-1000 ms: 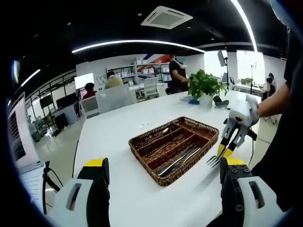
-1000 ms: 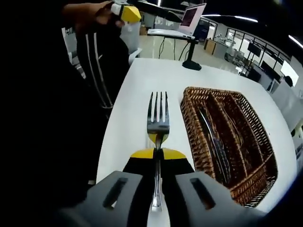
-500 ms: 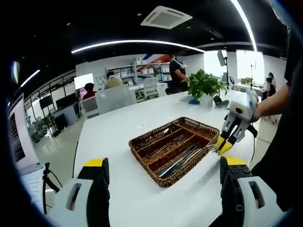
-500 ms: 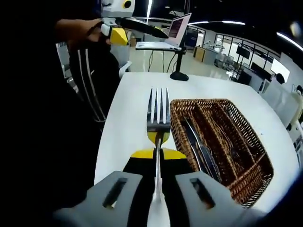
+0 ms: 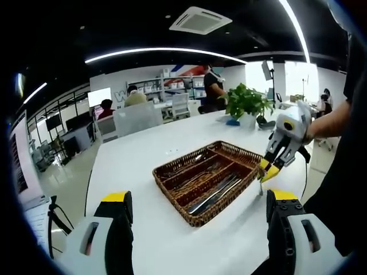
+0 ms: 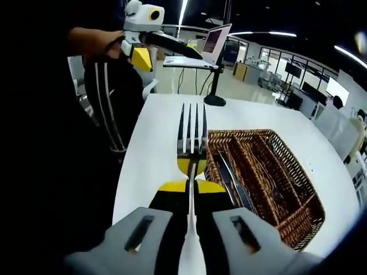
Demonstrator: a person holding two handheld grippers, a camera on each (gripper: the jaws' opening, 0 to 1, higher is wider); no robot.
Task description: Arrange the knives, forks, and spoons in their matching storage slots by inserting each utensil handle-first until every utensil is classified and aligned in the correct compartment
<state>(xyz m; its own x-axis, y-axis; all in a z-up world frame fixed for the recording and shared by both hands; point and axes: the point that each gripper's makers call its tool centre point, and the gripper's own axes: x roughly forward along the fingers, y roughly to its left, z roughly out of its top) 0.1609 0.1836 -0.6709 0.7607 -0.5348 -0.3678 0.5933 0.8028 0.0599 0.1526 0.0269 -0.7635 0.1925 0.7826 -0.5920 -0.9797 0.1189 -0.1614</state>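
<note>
The big white table (image 5: 143, 166) holds a brown woven wicker tray (image 5: 202, 182) with knives and forks inside. The left gripper (image 5: 195, 209) has its 2 jaws wide apart. The right gripper (image 6: 190, 185) pinches a shiny silver fork (image 6: 192, 137), prongs up, just beside the tray

White table (image 5: 132, 172) as landmark. Potted plant (image 5: 248, 104) on table's far end; blue item (image 5: 233, 122) just beside pot. Office chairs (image 5: 137, 117) behind table's far edge. People seated and standing beyond. Open laptop (image 6: 213, 41) on stand off table's end, stand base (image 6: 215, 100) on table edge.
</note>
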